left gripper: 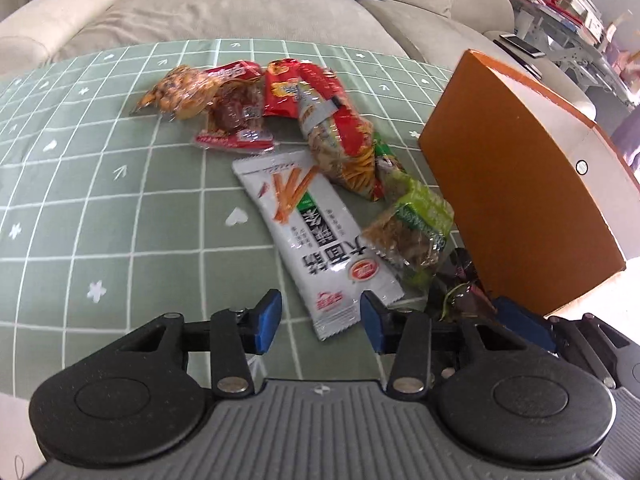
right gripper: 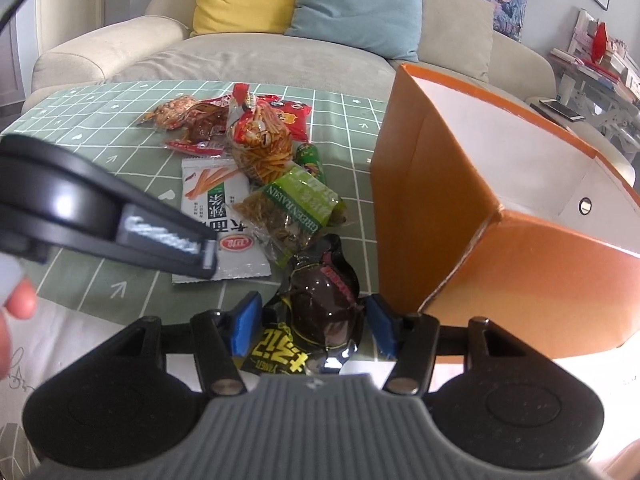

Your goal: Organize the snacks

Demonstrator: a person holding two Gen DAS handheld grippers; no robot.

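An orange cardboard box (right gripper: 460, 184) with a plain white inside stands open-topped at the right side of a table covered in a sage-green cloth (left gripper: 100, 184) with a white grid and small white hearts, stars and arrows. What shows of the box's interior is bare white wall; its floor is out of sight.

The snacks lie loose on the cloth, left of the box, in an overlapping heap. Farthest back are a clear crinkled bag of golden nuts (left gripper: 180, 92), a red-edged clear pack of dark brown meat (left gripper: 236, 120) and a glossy red foil packet (left gripper: 286, 92). A clear-and-red bag of thin orange strips (left gripper: 340, 148) leans across the middle. Nearer lies a flat white foil sachet printed with orange sticks and dark lettering (left gripper: 320, 236), and a green-labelled clear bag of raisins (left gripper: 412, 232) sits just beside the box's near corner.

The left gripper (left gripper: 320, 322) hovers low over the white sachet's near end, its blue-padded jaws parted on either side of the crimped edge, not pressing it. The right gripper (right gripper: 312, 324) has its blue pads (right gripper: 246, 322) set against both sides of a glossy black-and-maroon wrapped snack with yellow lettering (right gripper: 320, 308), closed on it, close to the box's near wall.

Open cloth spreads to the left of the heap; the box blocks the right. A beige fabric sofa (right gripper: 260, 56) with yellow and pale blue cushions runs along the table's far edge.
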